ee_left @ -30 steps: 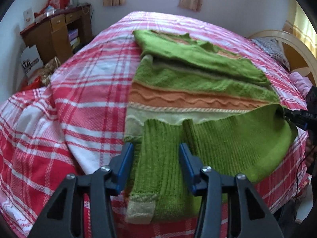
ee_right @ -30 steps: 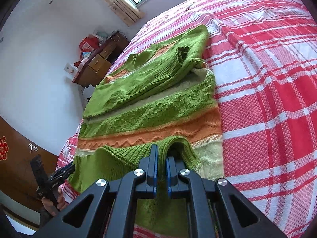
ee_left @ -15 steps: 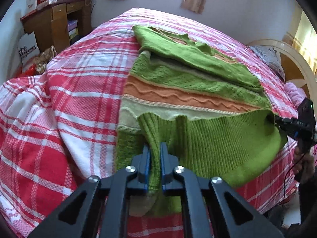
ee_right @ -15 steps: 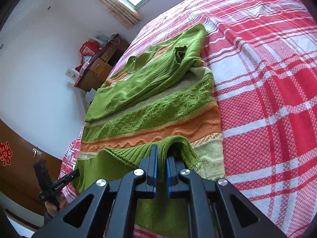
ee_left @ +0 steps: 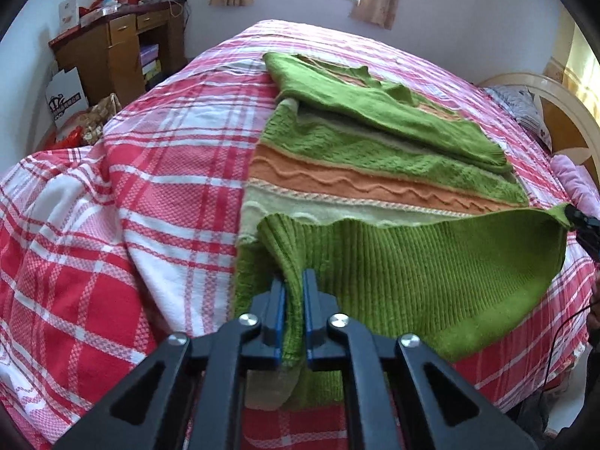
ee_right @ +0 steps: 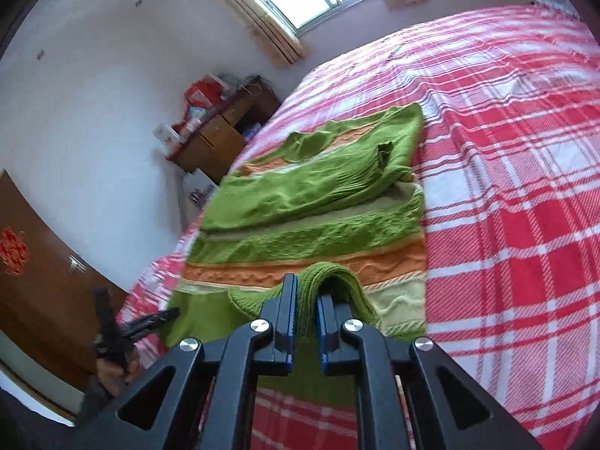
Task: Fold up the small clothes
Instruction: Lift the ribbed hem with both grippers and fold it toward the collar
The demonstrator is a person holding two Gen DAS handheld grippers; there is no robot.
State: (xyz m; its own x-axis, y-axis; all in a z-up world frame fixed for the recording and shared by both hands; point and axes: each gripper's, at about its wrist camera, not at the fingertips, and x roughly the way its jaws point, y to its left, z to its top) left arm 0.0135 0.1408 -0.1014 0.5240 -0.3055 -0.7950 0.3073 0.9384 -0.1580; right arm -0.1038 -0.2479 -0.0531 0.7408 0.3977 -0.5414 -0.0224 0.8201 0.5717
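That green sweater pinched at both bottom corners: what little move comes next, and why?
Probably carry the hem forward toward the collar. The left gripper and right gripper each clamp a corner of the sweater, its lower band is raised, and the sleeve is folded across the chest.

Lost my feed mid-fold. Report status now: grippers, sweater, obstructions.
Left gripper shut on sweater hem. Right gripper shut on hem's other corner. Hem lifted above the bed, sleeve folded across chest. Nothing in the way.
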